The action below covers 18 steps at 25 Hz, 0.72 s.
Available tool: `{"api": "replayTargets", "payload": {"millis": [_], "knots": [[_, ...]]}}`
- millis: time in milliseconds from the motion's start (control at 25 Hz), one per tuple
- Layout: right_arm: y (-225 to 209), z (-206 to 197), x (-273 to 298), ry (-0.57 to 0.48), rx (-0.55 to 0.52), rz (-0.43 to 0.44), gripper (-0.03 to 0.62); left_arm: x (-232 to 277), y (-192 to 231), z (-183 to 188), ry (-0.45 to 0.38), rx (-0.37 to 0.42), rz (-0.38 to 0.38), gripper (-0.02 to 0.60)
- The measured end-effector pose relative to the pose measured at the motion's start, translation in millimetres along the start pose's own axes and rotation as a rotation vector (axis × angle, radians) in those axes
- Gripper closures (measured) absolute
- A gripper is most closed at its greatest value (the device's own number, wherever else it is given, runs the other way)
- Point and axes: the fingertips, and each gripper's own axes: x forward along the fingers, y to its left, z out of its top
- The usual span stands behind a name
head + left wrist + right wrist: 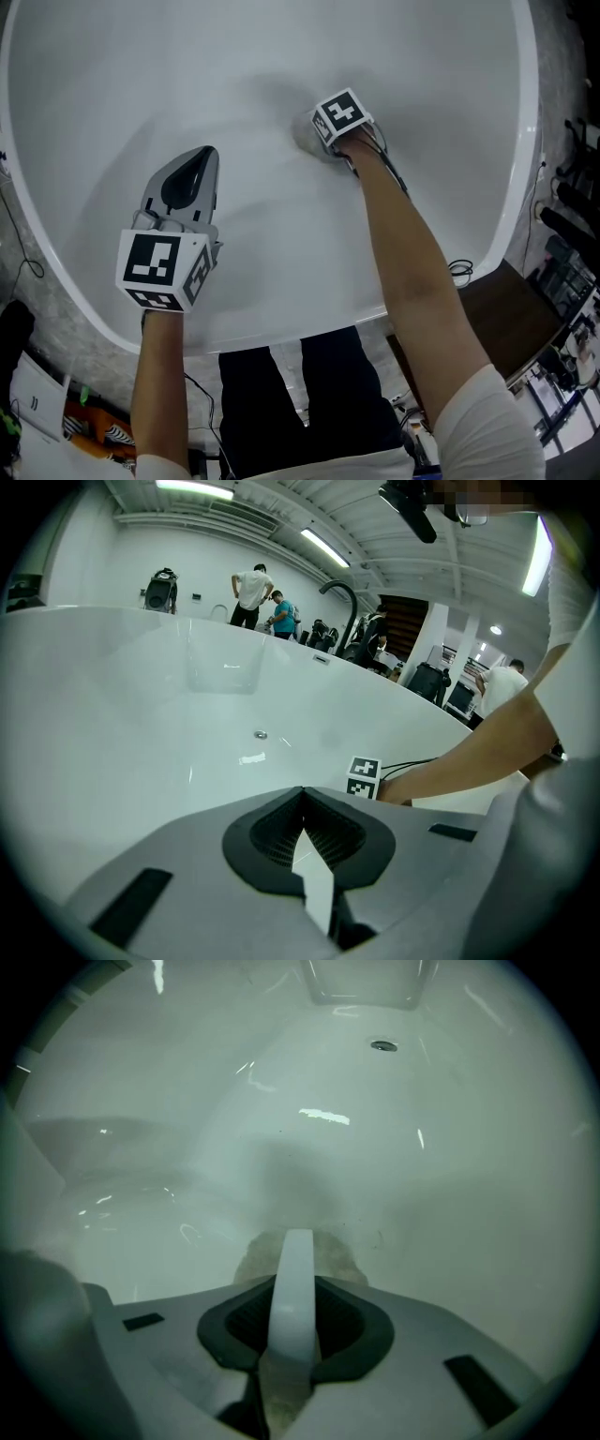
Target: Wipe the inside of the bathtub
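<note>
White, glossy tub fills the head view, its rounded end toward the person and its long axis running away up the frame. Right tongs are clamped on a crumpled beige rag pressed to the tub floor near the middle. They point away from the person toward the drain. The rag is a wad with no clear long axis. Left tongs sit well apart, nearer the person, tips together with nothing between, pointing the same way.
</note>
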Motion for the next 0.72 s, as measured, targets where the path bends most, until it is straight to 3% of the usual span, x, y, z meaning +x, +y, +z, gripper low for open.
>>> {"api": "replayTargets", "payload": {"millis": [360,720], "knots": [[-41,-29,-19,0.059,-0.038,-0.093,0.5,3,-14,-6,0.024,0.016,-0.022,0.575],[-44,-43,-35,0.072,-0.01,-0.077,0.5,1,-26,-8,0.027,0.025,-0.042,0.574]]}}
